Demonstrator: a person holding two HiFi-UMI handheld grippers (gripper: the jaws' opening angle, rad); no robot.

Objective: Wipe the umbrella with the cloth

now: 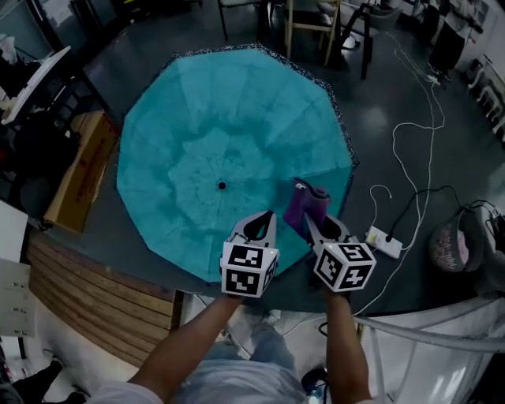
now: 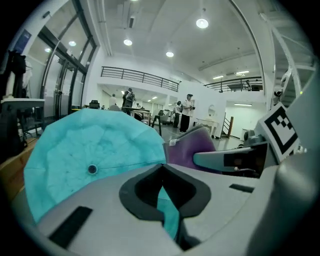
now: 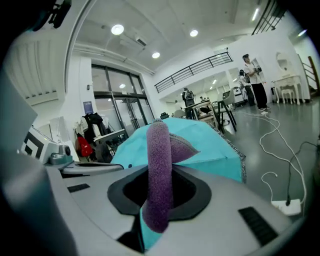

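A teal umbrella (image 1: 213, 118) lies open on the dark floor, its dark tip (image 1: 222, 185) pointing up at the centre. My right gripper (image 1: 307, 218) hovers over the canopy's near right panel, shut on a purple cloth (image 1: 306, 202) that stands up from the jaws. In the right gripper view the cloth (image 3: 159, 150) is a folded roll pinched between the jaws, with the umbrella (image 3: 210, 145) behind. My left gripper (image 1: 267, 215) sits just left of it over the canopy, jaws closed together with nothing held. In the left gripper view the umbrella (image 2: 85, 145) fills the left and the cloth (image 2: 192, 145) shows at right.
A cardboard box (image 1: 83, 170) lies left of the umbrella and wooden slats (image 1: 95, 292) lie near left. A white power strip (image 1: 384, 241) with cables sits right of the canopy, beside a bag (image 1: 454, 241). A wooden chair (image 1: 312, 24) stands beyond. A white rail (image 1: 426, 331) crosses near right.
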